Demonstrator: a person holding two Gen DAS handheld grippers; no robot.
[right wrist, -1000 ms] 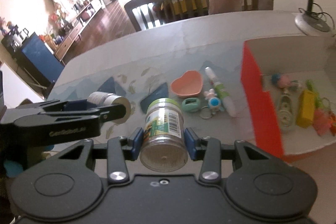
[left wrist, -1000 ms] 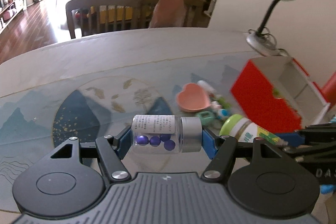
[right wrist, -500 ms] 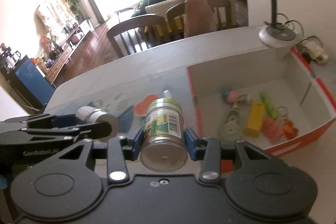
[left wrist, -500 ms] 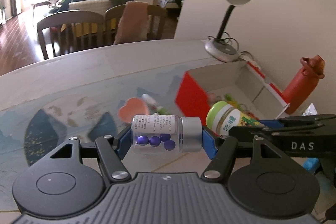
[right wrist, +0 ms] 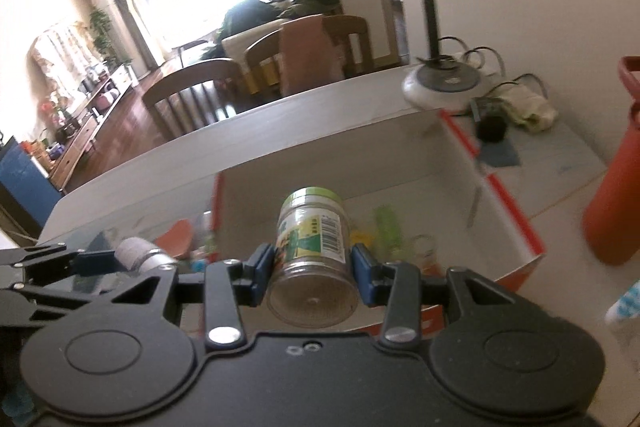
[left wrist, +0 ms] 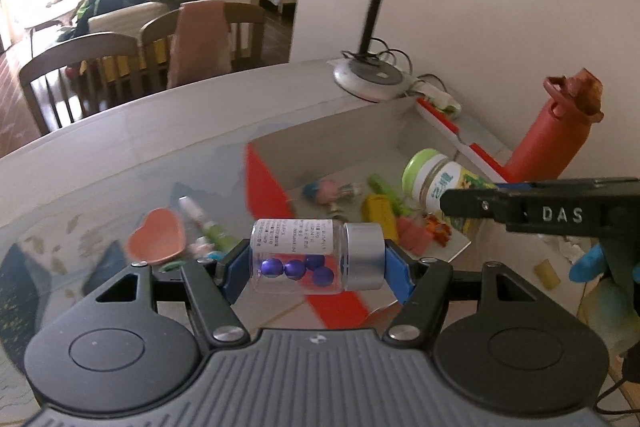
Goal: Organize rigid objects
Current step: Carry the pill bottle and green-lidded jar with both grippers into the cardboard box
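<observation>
My left gripper (left wrist: 316,263) is shut on a clear pill bottle (left wrist: 298,257) with a silver cap and purple capsules, held sideways above the near left corner of a red-sided box (left wrist: 264,187). My right gripper (right wrist: 313,269) is shut on a green-lidded jar (right wrist: 312,247), lid pointing away, over the box's open inside (right wrist: 424,183). The jar also shows in the left wrist view (left wrist: 434,183), held over the box. The box holds several small toys and a yellow block (left wrist: 378,211).
A pink heart dish (left wrist: 158,235) and a small white bottle (left wrist: 196,215) lie on the table left of the box. A desk lamp (left wrist: 370,79) stands behind the box. A red water bottle (left wrist: 556,135) stands at its right.
Both grippers have moved right and forward with their loads. They went from over the items left of the box to over the box itself. The box now lies closer beneath them.
</observation>
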